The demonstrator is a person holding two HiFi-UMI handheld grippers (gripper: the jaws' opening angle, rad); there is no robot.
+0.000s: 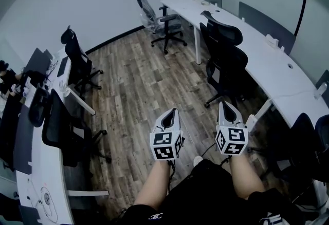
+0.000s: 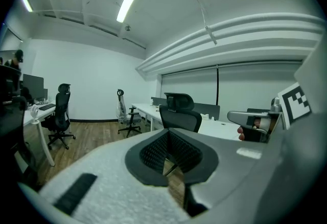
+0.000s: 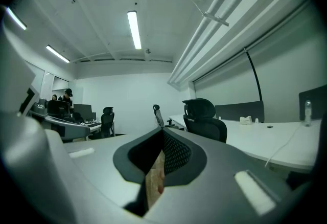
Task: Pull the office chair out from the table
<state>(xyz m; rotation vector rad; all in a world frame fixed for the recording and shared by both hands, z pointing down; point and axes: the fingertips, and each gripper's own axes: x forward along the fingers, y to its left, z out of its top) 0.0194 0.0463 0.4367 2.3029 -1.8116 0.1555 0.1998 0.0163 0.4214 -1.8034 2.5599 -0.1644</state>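
- Grey matte plastic shells taper to a point on both tongs; the left gripper [image 1: 173, 112] is clenched, its jaws together with nothing between them
- Dark pads [image 2: 153, 152] with a fine ribbed mesh line the recess around those jaws
- Equally clenched and empty, the right gripper [image 1: 224, 105] is held beside the left one, both pointing across the room
- Each tong carries a white marker cube [image 1: 165, 146] printed with black square patterns; the patterns are blocky codes, not letters
- Bare forearms [image 1: 154, 188] lead back to black shorts [image 1: 205, 193] with small white print too small to read
- Wood-look planks in mixed brown and grey tones make up the floor [image 1: 139, 80] under and ahead of the tongs
- Black and mesh-backed, with a curved headrest and a wheeled star base, the office chair [image 1: 226, 59] stands close against the long edge of the table [image 1: 272, 64], ahead of the tongs and well apart from them
- Smooth and white, that table runs along the right wall with grey divider panels [image 1: 264, 23] behind it
- Further off, a grey chair [image 1: 154, 16] stands near the table's far end
- Along the left side, more black chairs [image 1: 77, 59] sit at a white desk [image 1: 36, 177] that holds dark monitors [image 1: 36, 62]
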